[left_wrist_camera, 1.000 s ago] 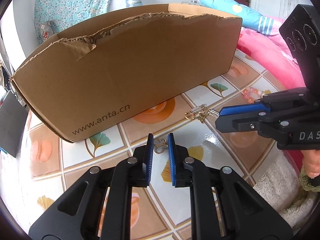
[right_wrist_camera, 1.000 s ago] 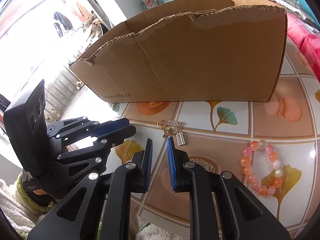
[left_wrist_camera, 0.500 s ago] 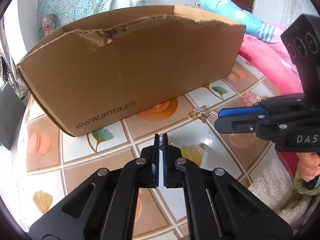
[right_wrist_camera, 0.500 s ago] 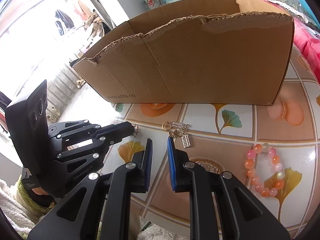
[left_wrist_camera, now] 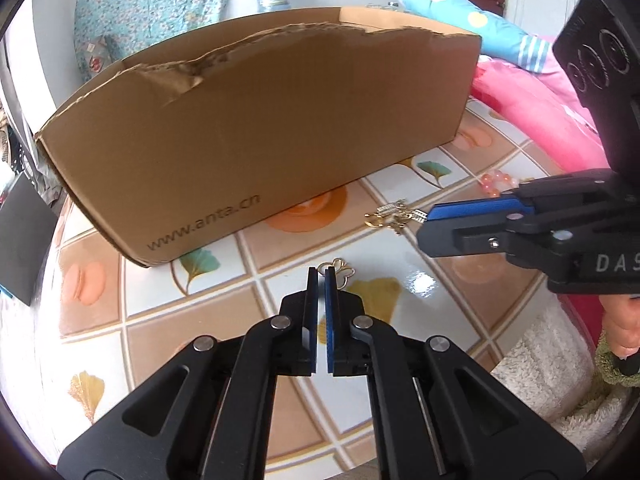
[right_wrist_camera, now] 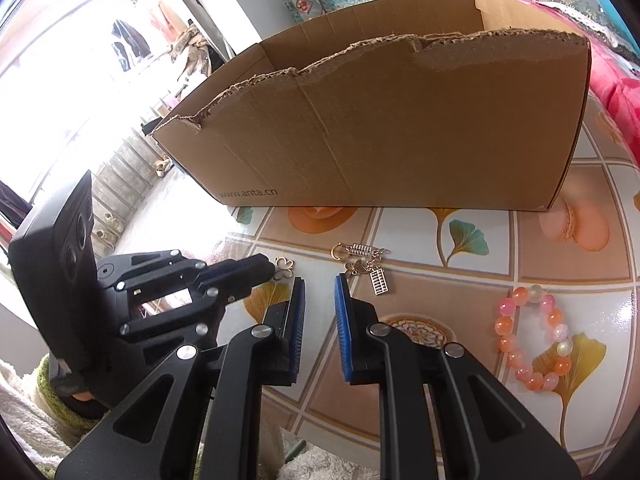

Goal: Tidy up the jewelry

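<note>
While my left gripper [left_wrist_camera: 321,271] is pinching the gold butterfly charm [left_wrist_camera: 342,273] by one edge, right gripper [right_wrist_camera: 320,280] spread, I am risking it slipping free short of the cardboard box [left_wrist_camera: 256,128].

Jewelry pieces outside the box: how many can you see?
3. A gold butterfly charm at the left gripper tips; a gold keychain charm cluster ahead of the right gripper; a pink-orange bead bracelet farther right. The cardboard box may hide more.
</note>
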{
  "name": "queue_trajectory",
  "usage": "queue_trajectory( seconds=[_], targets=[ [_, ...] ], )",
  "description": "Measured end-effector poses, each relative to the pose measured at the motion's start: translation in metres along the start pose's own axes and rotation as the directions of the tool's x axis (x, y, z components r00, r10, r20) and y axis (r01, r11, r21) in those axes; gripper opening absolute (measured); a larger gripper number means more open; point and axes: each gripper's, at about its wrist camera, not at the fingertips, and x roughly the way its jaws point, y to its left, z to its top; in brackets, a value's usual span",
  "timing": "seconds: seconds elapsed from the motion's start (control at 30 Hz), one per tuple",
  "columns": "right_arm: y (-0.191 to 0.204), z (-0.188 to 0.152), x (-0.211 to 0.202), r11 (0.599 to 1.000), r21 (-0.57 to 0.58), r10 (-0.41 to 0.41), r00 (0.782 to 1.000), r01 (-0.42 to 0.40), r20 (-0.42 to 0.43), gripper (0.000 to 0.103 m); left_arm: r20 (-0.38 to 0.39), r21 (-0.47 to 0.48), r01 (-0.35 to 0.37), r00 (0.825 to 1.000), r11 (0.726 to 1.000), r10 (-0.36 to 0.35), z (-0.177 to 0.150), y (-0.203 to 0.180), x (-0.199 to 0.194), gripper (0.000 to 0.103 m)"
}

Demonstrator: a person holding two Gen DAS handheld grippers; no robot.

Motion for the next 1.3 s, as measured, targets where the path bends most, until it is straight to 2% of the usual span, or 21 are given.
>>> queue_trajectory(
  seconds=[0.1,0.13,0.17,0.23,0.27,0.47,0.63,0.73,0.83,0.9,1.17,1.3],
  targets=[
    [-0.002,-0.001,-0.001,1.000,0.002,0.003,1.000,-0.003,0.000,0.016,-0.003,-0.011,0.009,1.000,1.000,-0.009,0.001,0.001,-0.001,0.003],
    [-0.002,-0.001,-0.001,1.000,0.002,0.004,1.000,-0.004,0.000,0.016,0.000,-0.019,0.014,1.000,1.000,-0.014,0.001,0.002,-0.002,0.007],
    [-0.003,-0.001,-0.001,1.000,0.004,0.005,1.000,-0.005,0.000,0.016,0.003,-0.027,0.019,1.000,0.999,-0.019,0.002,0.003,-0.004,0.016],
    [-0.004,-0.002,-0.001,1.000,0.008,0.008,1.000,-0.008,0.002,0.016,0.015,-0.051,0.040,0.999,0.998,-0.039,0.004,0.004,-0.006,0.027],
    [-0.005,-0.002,-0.001,1.000,0.011,0.009,1.000,-0.009,0.003,0.016,0.013,-0.056,0.046,0.999,0.997,-0.045,0.005,0.004,-0.005,0.028],
    [-0.009,-0.003,-0.003,1.000,0.021,0.017,1.000,-0.017,0.010,0.016,-0.006,-0.048,0.012,1.000,0.999,-0.012,0.007,-0.005,0.004,0.027],
    [-0.014,-0.005,-0.005,0.999,0.033,0.017,1.000,-0.018,0.018,0.016,-0.010,-0.026,-0.025,1.000,0.999,0.025,0.009,-0.011,0.005,0.019],
    [-0.017,-0.005,-0.006,0.999,0.040,0.019,1.000,-0.020,0.021,0.016,-0.011,-0.027,-0.032,0.999,0.999,0.032,0.010,-0.011,0.005,0.019],
    [-0.017,-0.005,-0.005,0.999,0.042,0.020,1.000,-0.021,0.020,0.016,-0.011,-0.033,-0.024,1.000,0.999,0.024,0.010,-0.010,0.005,0.018],
    [-0.017,-0.005,-0.005,0.999,0.039,0.018,1.000,-0.019,0.020,0.016,-0.004,-0.036,-0.012,1.000,0.999,0.012,0.009,-0.007,0.003,0.004],
    [-0.012,-0.003,-0.004,1.000,0.025,0.009,1.000,-0.009,0.014,0.016,0.002,-0.073,0.030,1.000,0.997,-0.030,0.006,0.003,0.001,0.004],
    [-0.001,-0.001,0.002,1.000,-0.004,0.017,1.000,-0.017,-0.002,0.016,0.030,-0.091,0.041,0.999,0.995,-0.038,0.001,0.008,-0.007,0.004]
  ],
)
